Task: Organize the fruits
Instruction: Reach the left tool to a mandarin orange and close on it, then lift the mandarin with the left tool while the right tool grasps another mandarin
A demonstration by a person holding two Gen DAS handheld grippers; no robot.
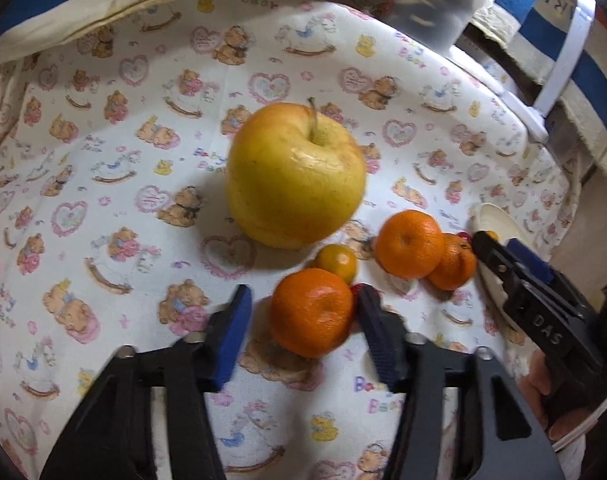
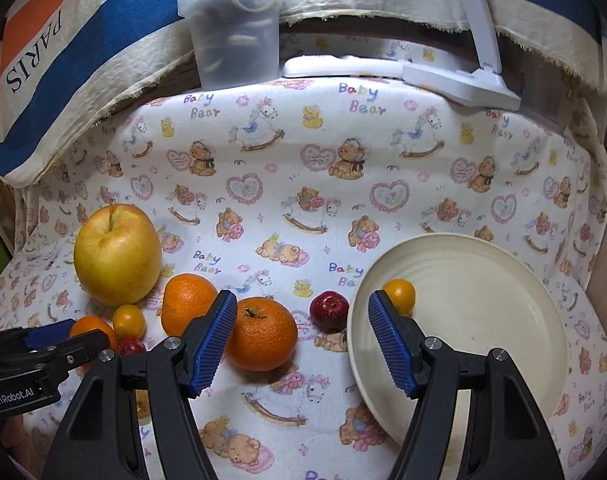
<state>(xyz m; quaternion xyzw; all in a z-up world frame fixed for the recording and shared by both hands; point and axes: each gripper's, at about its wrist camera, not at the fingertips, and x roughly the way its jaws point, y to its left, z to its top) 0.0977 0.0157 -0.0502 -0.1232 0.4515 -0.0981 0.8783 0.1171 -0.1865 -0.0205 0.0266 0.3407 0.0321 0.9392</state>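
Left gripper (image 1: 303,316) straddling a tangerine (image 1: 312,312) on the patterned cloth (image 1: 143,140), right pad touching, left pad apart. Right gripper (image 2: 302,338) spread wide, empty, above the cream plate's (image 2: 483,340) rim. Yellow apple (image 1: 295,176) just beyond.

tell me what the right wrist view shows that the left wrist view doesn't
Only the right wrist view shows the whole cream plate with one small yellow fruit in it, and the white lamp base.

Only the left wrist view shows the left gripper with its jaws around a mandarin; only one pad looks to touch.

Both show the yellow apple, more mandarins and the lidded tub.
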